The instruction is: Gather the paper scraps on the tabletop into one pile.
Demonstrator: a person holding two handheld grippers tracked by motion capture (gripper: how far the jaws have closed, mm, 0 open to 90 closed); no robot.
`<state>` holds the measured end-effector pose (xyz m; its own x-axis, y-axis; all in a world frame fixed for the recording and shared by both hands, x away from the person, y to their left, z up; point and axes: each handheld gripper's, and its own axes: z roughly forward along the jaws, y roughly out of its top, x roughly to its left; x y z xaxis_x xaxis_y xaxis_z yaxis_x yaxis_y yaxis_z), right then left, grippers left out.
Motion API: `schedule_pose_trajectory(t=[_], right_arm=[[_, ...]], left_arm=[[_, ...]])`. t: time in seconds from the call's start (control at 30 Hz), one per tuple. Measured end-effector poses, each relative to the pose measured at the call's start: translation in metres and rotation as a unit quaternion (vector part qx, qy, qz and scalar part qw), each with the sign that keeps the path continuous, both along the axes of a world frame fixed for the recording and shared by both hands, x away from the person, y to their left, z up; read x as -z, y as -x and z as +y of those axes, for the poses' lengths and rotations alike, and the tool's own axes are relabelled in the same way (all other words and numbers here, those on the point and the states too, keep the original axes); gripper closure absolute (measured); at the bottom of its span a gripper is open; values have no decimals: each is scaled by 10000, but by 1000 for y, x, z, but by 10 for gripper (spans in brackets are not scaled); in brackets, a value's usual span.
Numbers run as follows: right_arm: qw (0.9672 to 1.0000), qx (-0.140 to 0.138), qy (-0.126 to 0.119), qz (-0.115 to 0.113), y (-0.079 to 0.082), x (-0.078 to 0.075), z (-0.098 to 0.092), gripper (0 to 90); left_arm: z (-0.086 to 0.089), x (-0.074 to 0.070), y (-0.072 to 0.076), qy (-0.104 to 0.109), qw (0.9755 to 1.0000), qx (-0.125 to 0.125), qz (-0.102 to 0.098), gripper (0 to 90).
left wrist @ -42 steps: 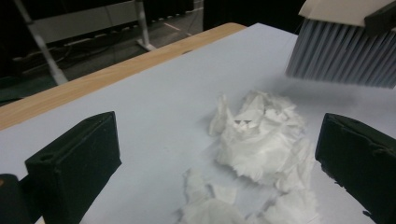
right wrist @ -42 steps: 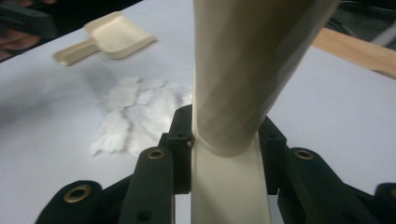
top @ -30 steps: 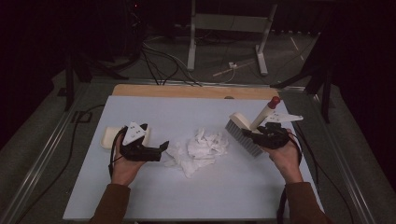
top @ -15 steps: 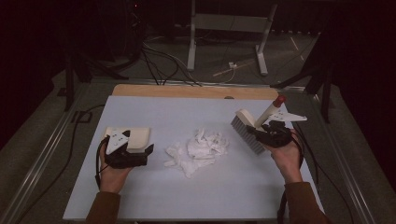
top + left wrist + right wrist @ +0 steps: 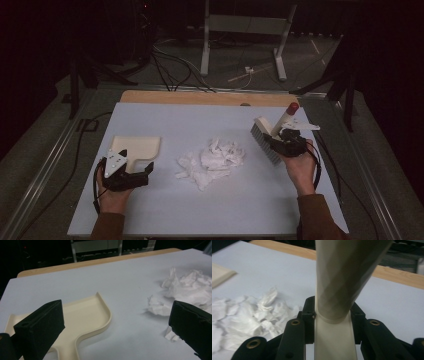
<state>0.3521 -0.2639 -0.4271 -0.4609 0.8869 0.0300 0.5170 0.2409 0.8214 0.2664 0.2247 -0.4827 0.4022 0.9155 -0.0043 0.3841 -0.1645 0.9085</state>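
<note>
High view is showing the left hand-held gripper sitting at the near left of the pale blue tabletop, its jaws standing wide and gripping nothing. Just beyond it, the cream plastic dustpan is lying flat, its short handle pointing back toward the person and its open mouth facing the far edge. In the left gripper view that handle is lying low between the two spread black jaws, nearer the left one, so the pan's long axis is running roughly along the line of reach; whether the jaws are already touching it I cannot tell. To the right, the heap of crumpled white paper scraps is resting mid-table, well apart from the pan. Farther right, the right hand-held gripper is clamping the cream handle of the hand brush, red-capped end tilting up and away, bristles hanging toward the tabletop beside the heap. Judging by this, the left hand is the nearer one for taking the pan, and a short forward closing on the handle is what is called for.
</note>
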Motion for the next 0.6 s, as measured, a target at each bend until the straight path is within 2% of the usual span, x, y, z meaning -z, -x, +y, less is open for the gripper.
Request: schedule_pose_trajectory(t=[0.4, 0.5, 0.6], right_arm=[[9991, 363, 127, 183, -4, 13, 18, 670], [9983, 461, 246, 246, -5, 17, 21, 670], [9978, 527, 250, 309, -7, 23, 23, 670]], left_arm=[[3, 1, 4, -74, 9997, -228, -108, 18], [3, 1, 5, -67, 9996, -230, -128, 18], [2, 2, 5, -80, 9996, -219, -132, 18]])
